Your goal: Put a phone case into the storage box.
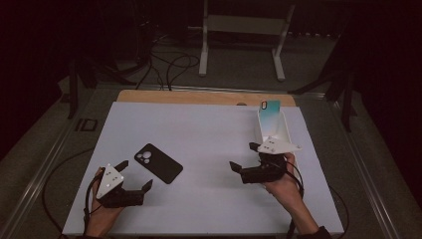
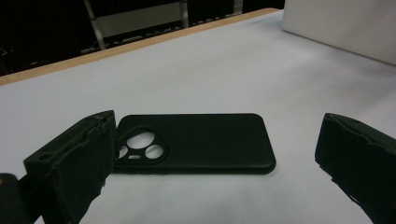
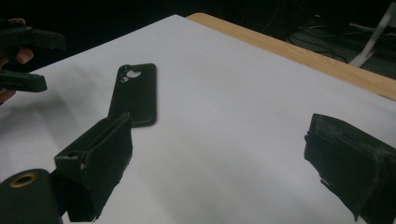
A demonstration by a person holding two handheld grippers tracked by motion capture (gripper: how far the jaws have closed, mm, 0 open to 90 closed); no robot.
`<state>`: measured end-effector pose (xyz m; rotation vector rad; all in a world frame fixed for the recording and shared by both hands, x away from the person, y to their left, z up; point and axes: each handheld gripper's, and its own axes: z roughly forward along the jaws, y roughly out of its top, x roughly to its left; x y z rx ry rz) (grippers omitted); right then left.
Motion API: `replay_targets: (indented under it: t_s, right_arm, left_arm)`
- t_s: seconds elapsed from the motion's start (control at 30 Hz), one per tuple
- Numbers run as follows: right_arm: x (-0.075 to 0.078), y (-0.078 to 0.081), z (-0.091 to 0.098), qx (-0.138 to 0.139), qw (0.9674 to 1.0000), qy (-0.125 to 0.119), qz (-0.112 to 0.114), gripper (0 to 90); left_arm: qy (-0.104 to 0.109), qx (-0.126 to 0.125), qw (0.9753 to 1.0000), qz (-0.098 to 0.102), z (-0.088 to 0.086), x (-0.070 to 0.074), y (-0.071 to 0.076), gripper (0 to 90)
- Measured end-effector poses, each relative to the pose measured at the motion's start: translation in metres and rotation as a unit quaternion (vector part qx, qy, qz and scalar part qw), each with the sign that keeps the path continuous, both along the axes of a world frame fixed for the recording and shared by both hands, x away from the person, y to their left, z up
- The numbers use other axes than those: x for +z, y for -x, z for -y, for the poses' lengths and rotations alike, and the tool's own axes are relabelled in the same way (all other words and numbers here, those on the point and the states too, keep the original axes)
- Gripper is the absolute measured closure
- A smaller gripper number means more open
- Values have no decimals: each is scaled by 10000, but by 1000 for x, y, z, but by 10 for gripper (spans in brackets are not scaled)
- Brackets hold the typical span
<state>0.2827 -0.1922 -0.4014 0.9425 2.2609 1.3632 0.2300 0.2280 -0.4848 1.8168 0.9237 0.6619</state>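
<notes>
Dark room, white sheet over a wooden table (image 1: 199, 97), floor cables and a stand frame behind. Black phone case (image 1: 158, 163) lies flat on the sheet, camera cutout facing up, left of centre, nothing touching it. Left gripper (image 1: 133, 175) sits low just beside it, jaws spread wide and aimed along the case's long edge, probably lined up to straddle it for a pick. Right gripper (image 1: 244, 157) hovers mid-table with its jaws also apart, empty, pointing toward the case; looks like it waits to assist or receive. Behind it a white holder (image 1: 278, 130) props a teal phone (image 1: 271, 113) upright at the far right, likely so the case can go onto it.
</notes>
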Motion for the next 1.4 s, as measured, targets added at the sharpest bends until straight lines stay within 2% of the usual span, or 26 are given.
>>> replay_targets:
  t_s: [0.27, 0.47, 0.6, 0.67, 0.9, 1.1, 1.3, 1.4]
  right_arm:
    - [11, -19, -38, 239, 9991, 305, -169, 80]
    - [5, -32, -63, 315, 9973, 542, -373, 81]
    - [2, -36, -77, 403, 9964, 613, -416, 81]
    - [2, -39, -93, 504, 9944, 837, -403, 81]
    - [1, -47, -125, 765, 9907, 996, -527, 81]
    - [-9, -58, -151, 880, 9875, 1120, -677, 80]
    - [-32, -72, -172, 933, 9836, 1263, -888, 81]
    - [-44, -75, -184, 1017, 9804, 1380, -976, 81]
  left_arm:
    - [0, 3, 10000, -4, -1, 0, 0, 1]
    - [14, 0, 10000, -11, -1, 0, 0, 1]
    - [18, -10, 10000, -12, -1, 0, 0, 1]
    - [5, -21, 10000, -13, -1, 0, 0, 1]
    - [25, -34, 10000, -25, -2, -1, 0, 1]
    - [11, -50, 10000, -33, -2, -1, 0, 1]
    - [32, -39, 10000, -47, -3, -1, 0, 1]
    - [47, -37, 10000, -30, -4, -1, 1, 1]
